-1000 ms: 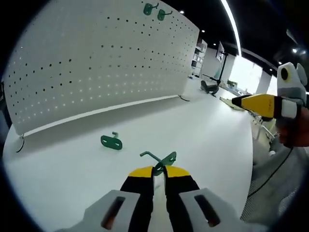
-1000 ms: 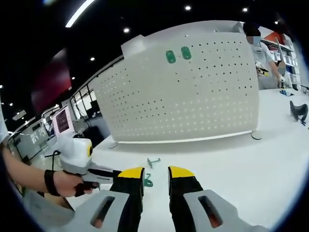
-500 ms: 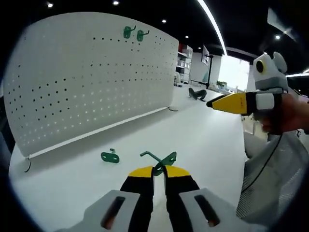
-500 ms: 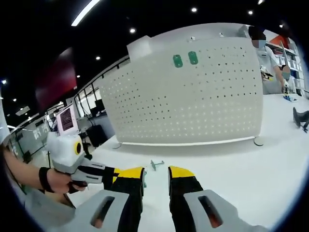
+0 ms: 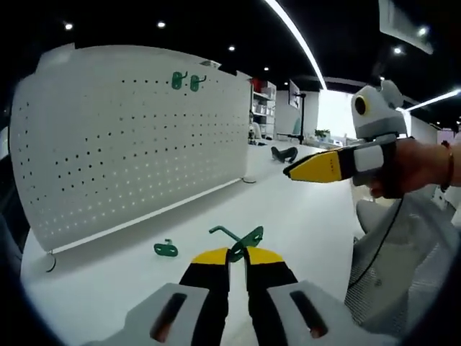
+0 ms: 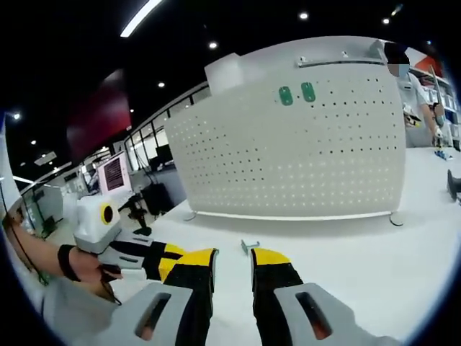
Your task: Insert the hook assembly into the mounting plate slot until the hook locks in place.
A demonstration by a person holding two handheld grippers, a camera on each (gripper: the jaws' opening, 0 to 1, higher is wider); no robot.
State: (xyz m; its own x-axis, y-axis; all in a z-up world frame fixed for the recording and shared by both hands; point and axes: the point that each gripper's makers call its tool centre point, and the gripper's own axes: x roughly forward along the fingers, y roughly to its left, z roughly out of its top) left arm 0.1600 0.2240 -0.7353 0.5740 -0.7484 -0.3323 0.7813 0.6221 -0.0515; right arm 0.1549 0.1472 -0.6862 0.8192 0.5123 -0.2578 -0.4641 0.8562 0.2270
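- Pegboard [image 5: 137, 144]: stands upright on the far left of the table [image 5: 302, 223], its holes facing the person. Two green plates [image 5: 186, 81] already hang high on it, close together; they look like the model for where this one should go.
- Loose plate [image 5: 166, 249]: lies flat on the table near the pegboard's foot, well apart from the tongs. It seems to be waiting its turn.
- Left tongs [image 5: 238, 254]: jaws closed on the hook [image 5: 238, 238], gripping its green plate end so the bent wire juts out left and free. I judge it is held that way so the free end can enter a slot. It is raised off the table, with the pegboard well beyond it.
- Right tongs [image 5: 292, 173]: seen from the left gripper view to the right, tips together, a hand [image 5: 414, 169] on the handle. In the right gripper view its jaws [image 6: 232, 261] stand slightly apart with nothing between them, probably ready to steady the plate.
- Insertion is not yet begun.
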